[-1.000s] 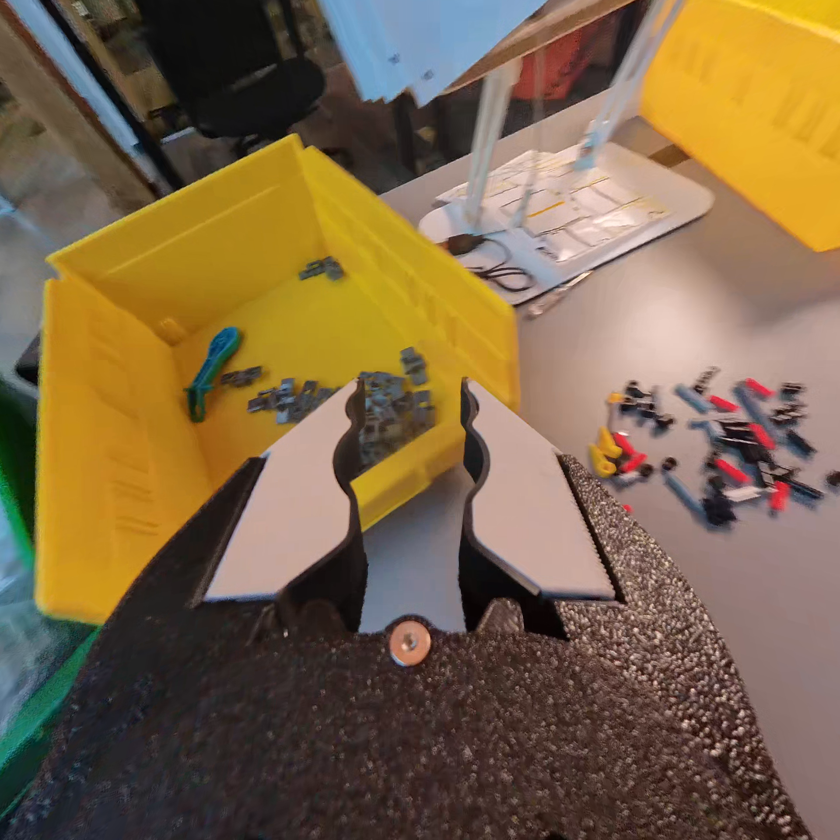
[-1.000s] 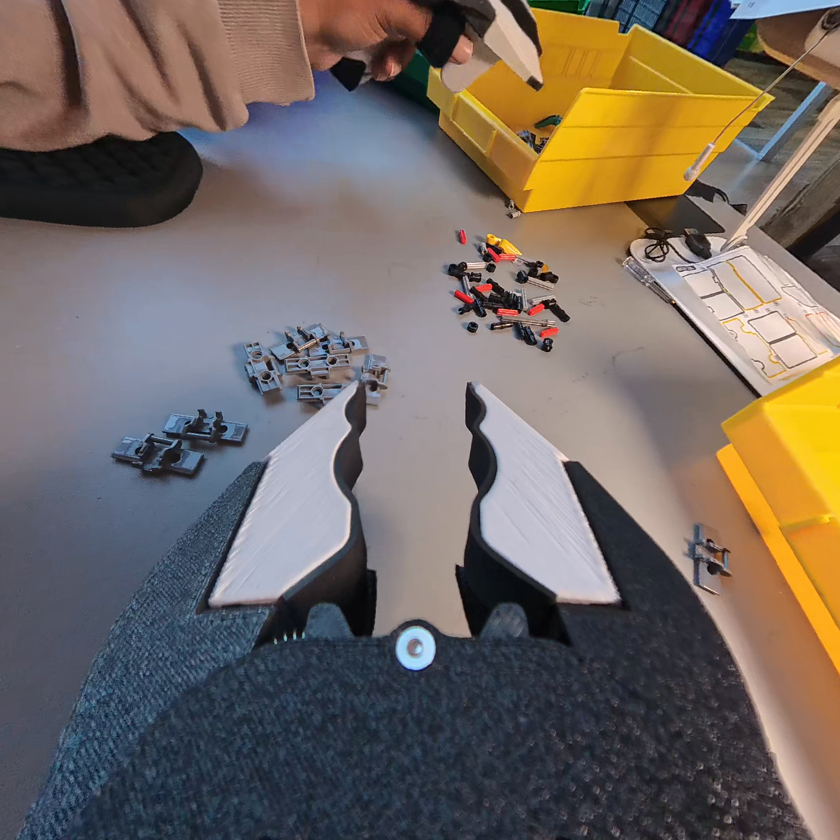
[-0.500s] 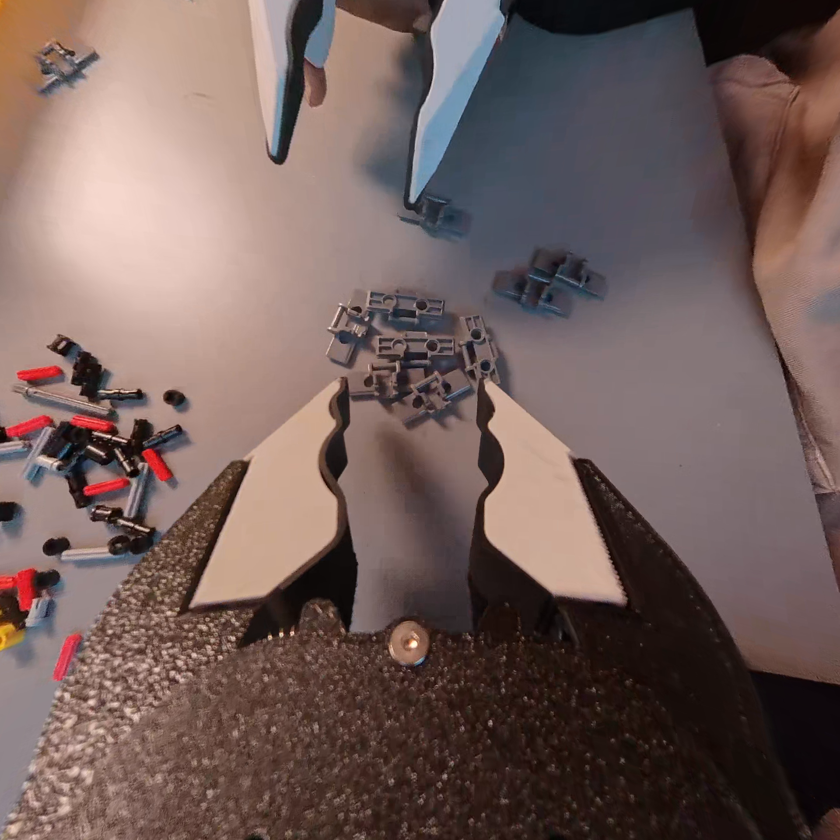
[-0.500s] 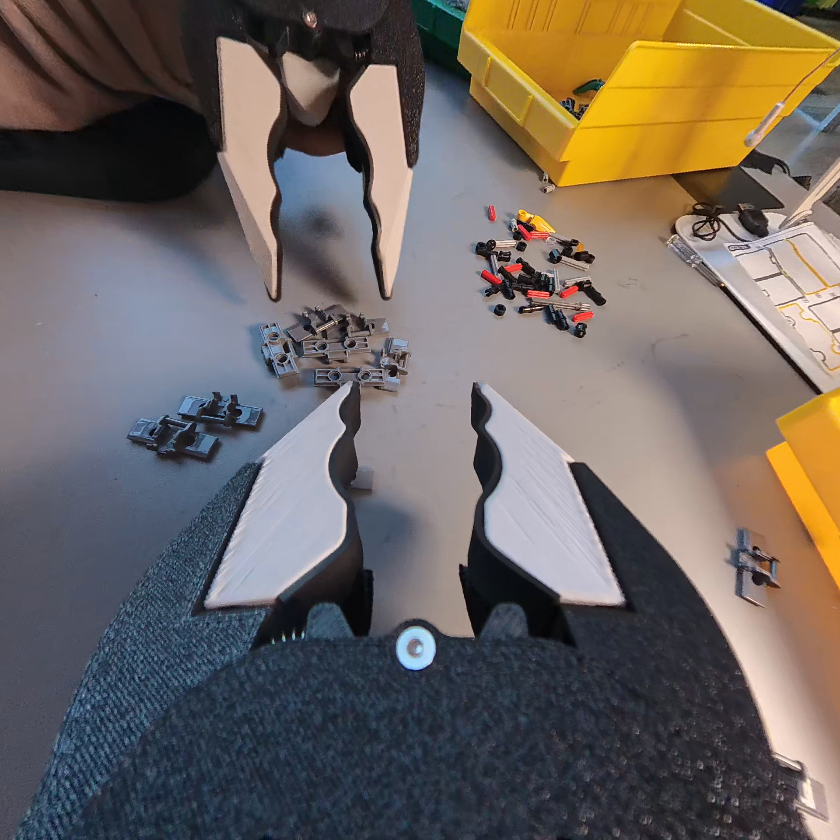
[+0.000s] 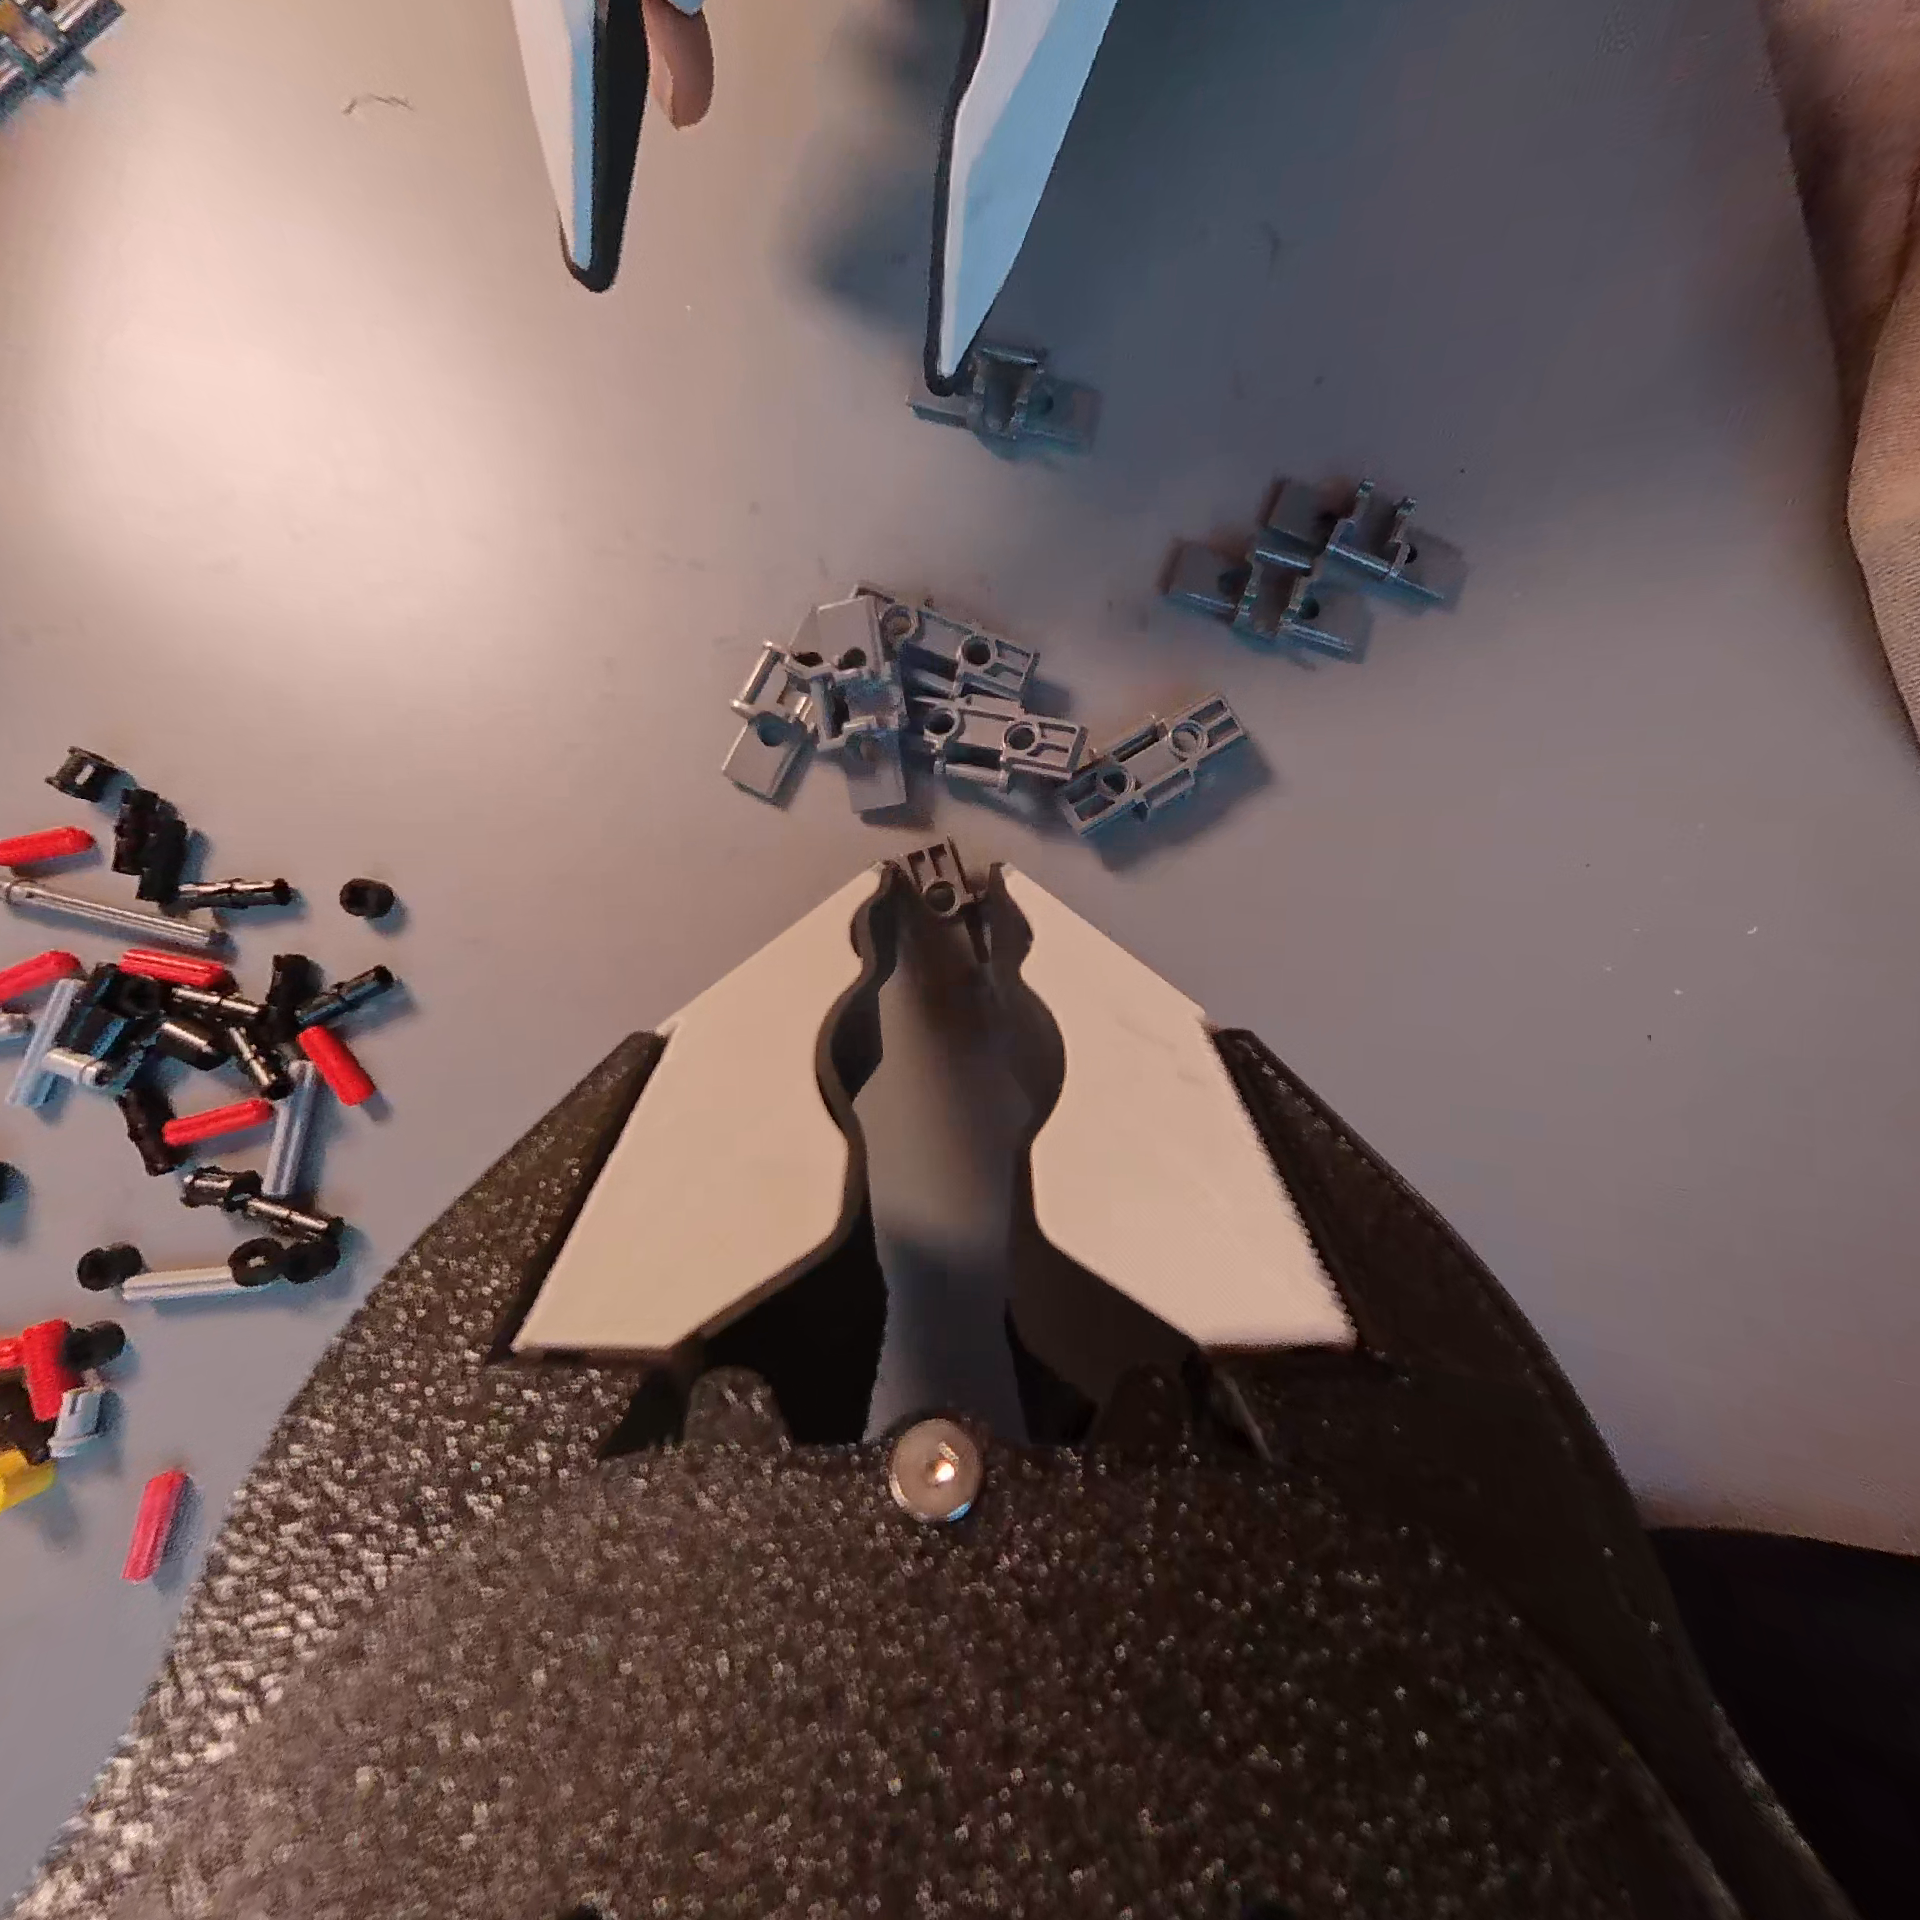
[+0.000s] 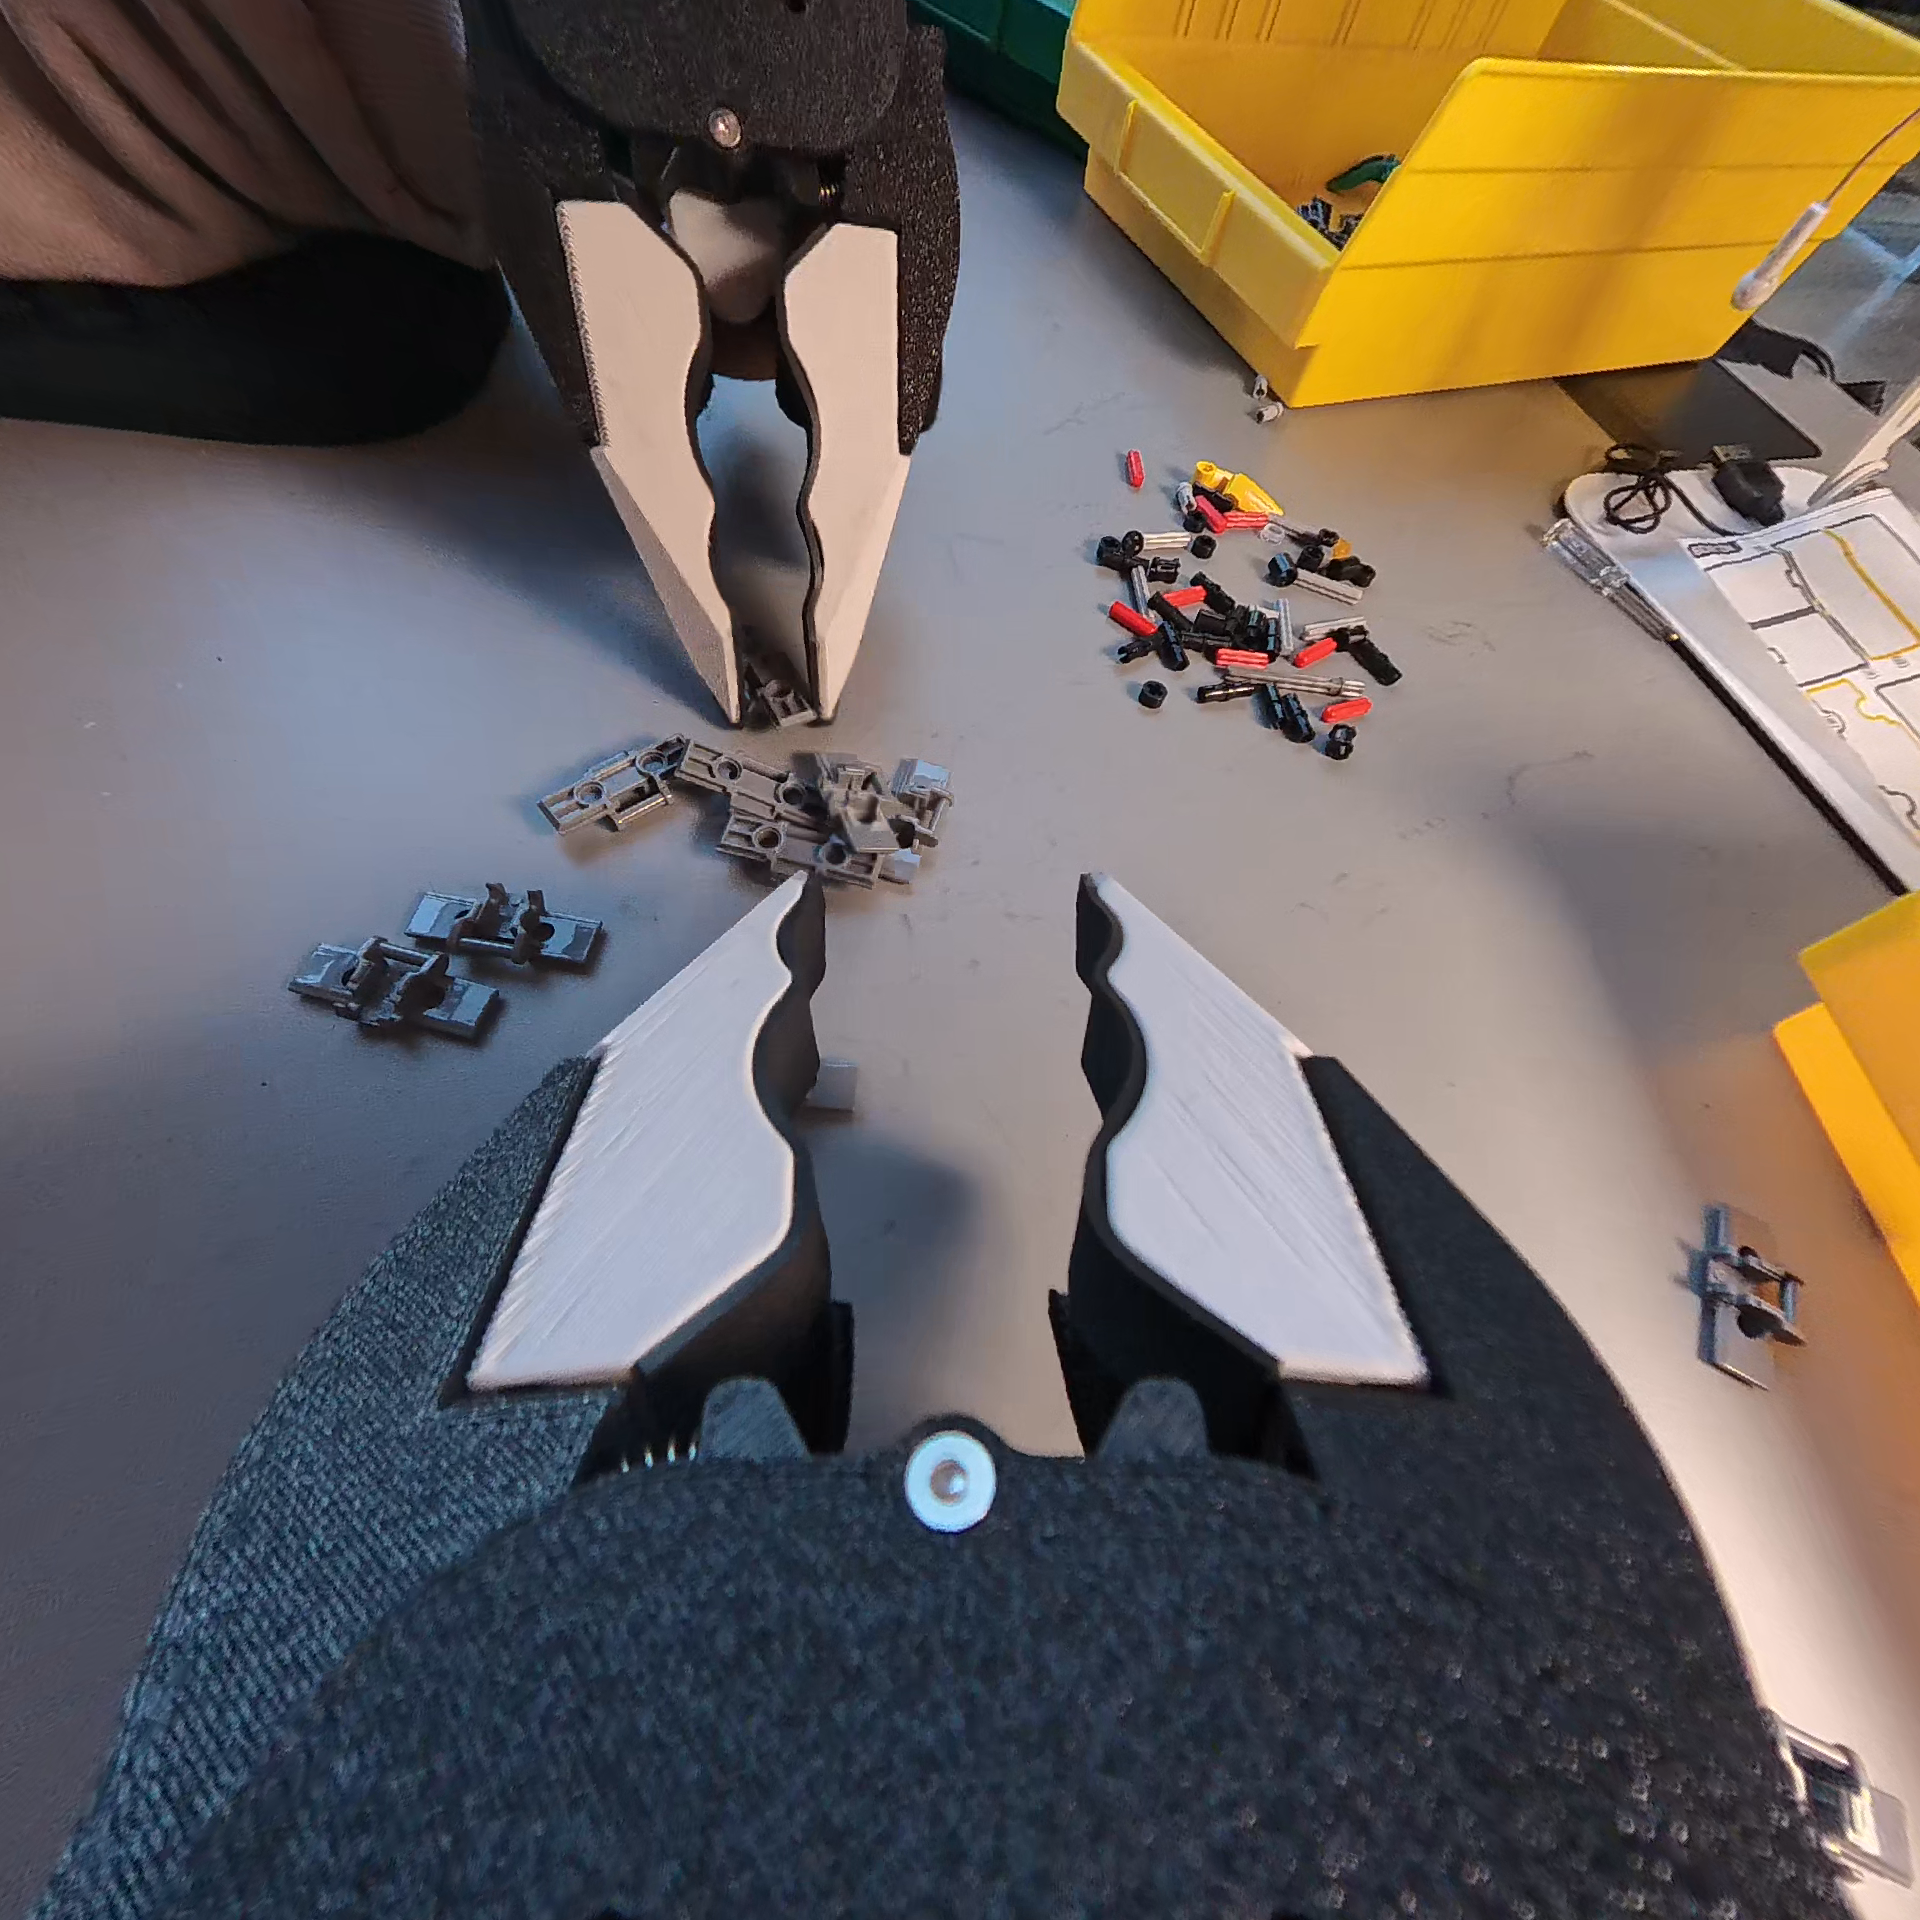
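Left tool (image 5: 940, 883) clenched on a small grey plastic brick piece (image 5: 943, 885) beside a grey heap (image 5: 935, 707); right tool (image 6: 940, 883) released above the grey worktop (image 6: 312, 623).

Left gripper (image 5: 940, 883): black pebble-textured body, pale grey wedge fingers with wavy black inner edges, silver screw at lower centre. Right gripper (image 6: 945, 894): matching build, dark textured body. Beige sleeve (image 5: 1881, 416) at right edge.

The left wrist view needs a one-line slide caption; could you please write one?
Left tool shut on a small grey piece beside a grey parts pile, right tool open opposite.
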Demonstrator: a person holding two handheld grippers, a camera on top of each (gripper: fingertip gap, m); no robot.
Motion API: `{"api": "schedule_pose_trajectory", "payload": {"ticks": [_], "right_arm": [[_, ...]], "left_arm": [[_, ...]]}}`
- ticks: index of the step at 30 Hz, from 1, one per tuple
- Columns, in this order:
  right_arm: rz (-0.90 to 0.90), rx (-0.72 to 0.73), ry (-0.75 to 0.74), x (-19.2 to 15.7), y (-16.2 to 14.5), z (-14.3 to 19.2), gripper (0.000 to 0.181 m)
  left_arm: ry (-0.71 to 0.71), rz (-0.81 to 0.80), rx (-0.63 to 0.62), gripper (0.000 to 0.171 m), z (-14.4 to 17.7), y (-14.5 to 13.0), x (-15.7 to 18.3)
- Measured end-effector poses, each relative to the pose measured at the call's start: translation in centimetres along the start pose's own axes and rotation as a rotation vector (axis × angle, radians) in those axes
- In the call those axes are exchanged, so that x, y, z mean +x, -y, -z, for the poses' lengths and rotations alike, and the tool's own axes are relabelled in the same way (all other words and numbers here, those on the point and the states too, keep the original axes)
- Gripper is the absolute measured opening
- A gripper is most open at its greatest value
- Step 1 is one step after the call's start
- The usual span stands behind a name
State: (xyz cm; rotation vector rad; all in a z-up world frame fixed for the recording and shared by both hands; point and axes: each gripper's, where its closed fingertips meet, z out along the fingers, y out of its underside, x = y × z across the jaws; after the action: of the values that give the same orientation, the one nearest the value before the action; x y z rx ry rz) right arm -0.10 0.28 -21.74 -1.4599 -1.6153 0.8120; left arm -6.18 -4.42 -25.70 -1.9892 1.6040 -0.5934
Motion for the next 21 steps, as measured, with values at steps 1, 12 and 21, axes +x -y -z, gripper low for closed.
{"api": "schedule_pose_trajectory", "payload": {"ticks": [1, 12, 21], "right_arm": [[0.000, -0.001, 0.000, 0.0, 0.0, 0.0, 0.047], [0.000, 0.004, -0.001, 0.0, 0.1, 0.0, 0.047], [0.009, -0.011, -0.007, -0.3, 0.2, -0.6, 0.043]], "left_arm": [[-0.001, 0.002, -0.004, 0.016, 0.1, -0.1, 0.0], [0.739, 0.157, 0.268, 0.015, 12.5, 0.2, -11.9], [1.109, 0.631, 0.326, 0.040, 20.7, -10.2, -19.0]]}}
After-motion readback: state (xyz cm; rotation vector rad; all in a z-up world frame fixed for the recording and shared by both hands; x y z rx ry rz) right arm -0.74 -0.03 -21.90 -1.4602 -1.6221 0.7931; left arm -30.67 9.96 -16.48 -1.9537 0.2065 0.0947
